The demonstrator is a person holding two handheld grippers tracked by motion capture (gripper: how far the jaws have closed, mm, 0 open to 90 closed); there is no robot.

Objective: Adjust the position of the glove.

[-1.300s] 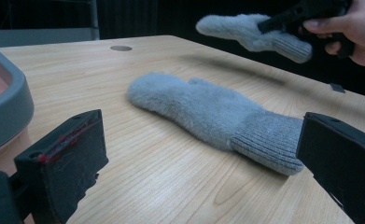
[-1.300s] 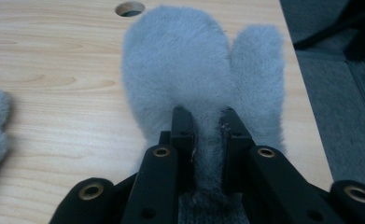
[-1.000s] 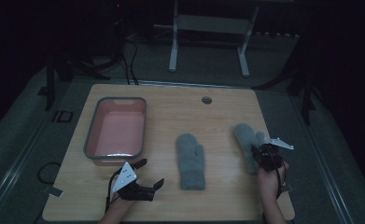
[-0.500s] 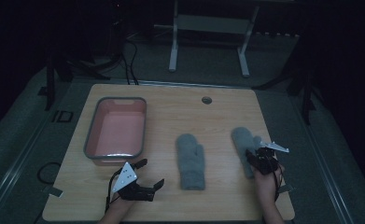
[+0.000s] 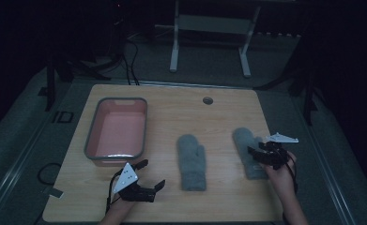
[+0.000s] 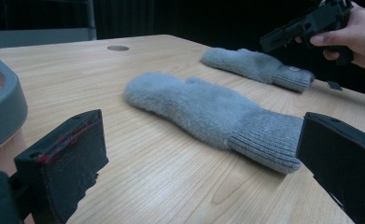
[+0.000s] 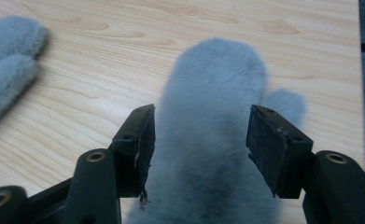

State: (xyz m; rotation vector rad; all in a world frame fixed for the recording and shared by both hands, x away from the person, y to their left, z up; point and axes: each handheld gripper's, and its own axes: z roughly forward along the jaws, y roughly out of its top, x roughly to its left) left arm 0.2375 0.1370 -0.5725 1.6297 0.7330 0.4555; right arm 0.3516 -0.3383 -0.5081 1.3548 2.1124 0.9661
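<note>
Grey mitten (image 5: 248, 151) lies flat on the tabletop (image 5: 172, 103) at the right side, under the right gripper (image 5: 262, 155), whose fingers (image 7: 134, 140) have just been opening and now stand apart on either side of it without pressing. A second mitten (image 5: 191, 161) lies near the middle. The left gripper (image 5: 146, 177) rests near the pink bin (image 5: 117, 132), fingers spread wide, holding nothing.

Each hand carried a black two-jaw gripper topped by a pale grey three-cornered plate. The left gripper (image 5: 146, 183) had blocky jaws, with red scuffs on one pad (image 6: 68, 140). The right gripper (image 5: 258, 155) showed brass-coloured screws at its jaw pivots, and a thin black cable trailed from it.
</note>
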